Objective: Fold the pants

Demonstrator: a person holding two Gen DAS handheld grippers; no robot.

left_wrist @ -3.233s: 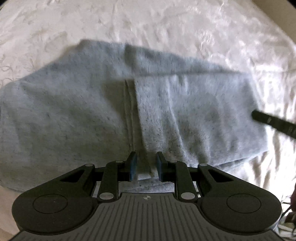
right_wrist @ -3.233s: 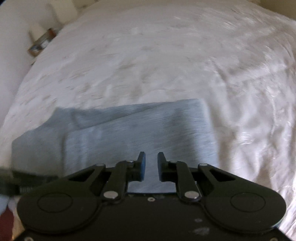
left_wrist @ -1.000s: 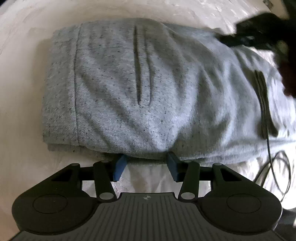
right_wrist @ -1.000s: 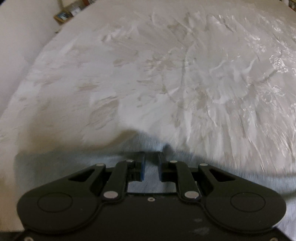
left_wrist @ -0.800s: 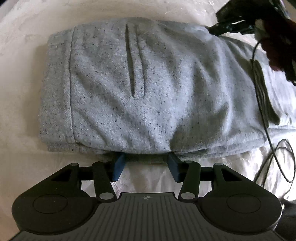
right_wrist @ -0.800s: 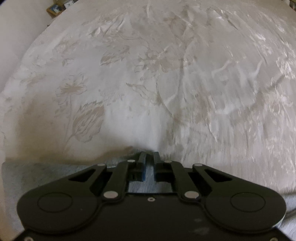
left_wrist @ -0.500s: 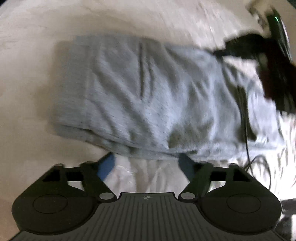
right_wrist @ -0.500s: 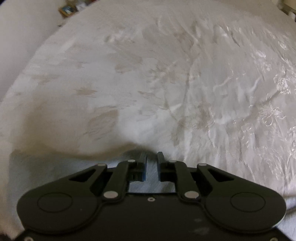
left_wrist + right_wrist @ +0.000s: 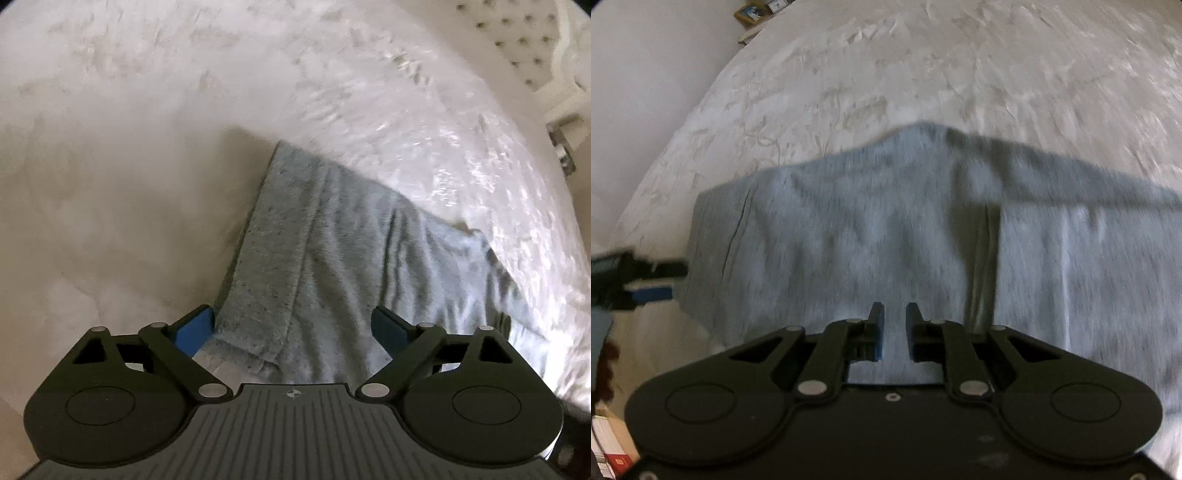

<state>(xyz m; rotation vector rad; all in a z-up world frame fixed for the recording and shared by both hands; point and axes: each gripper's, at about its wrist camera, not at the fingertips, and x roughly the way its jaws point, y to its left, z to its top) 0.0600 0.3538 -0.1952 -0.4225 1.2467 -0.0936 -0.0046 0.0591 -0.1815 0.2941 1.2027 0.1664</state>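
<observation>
My left gripper (image 9: 291,325) gapes wide, released, over the pants (image 9: 354,258) low in frame; my right gripper (image 9: 894,325) is narrowed, gripping nothing. The pants look folded on the bed (image 9: 923,66); perhaps tidying remains.

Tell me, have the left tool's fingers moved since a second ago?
Yes. The left gripper's fingers spread wider apart against its own black body, now straddling the pants.

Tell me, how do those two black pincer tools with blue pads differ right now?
The left gripper has its blue-padded fingers spread wide, while the right gripper has its fingers drawn close, only a narrow gap between them. The left gripper sits at a hemmed corner of the grey knitted pants; the right gripper is over the middle of the cloth. Whether the right one pinches fabric is unclear. Both share black linkages and point across the pants on the white patterned bedspread.
</observation>
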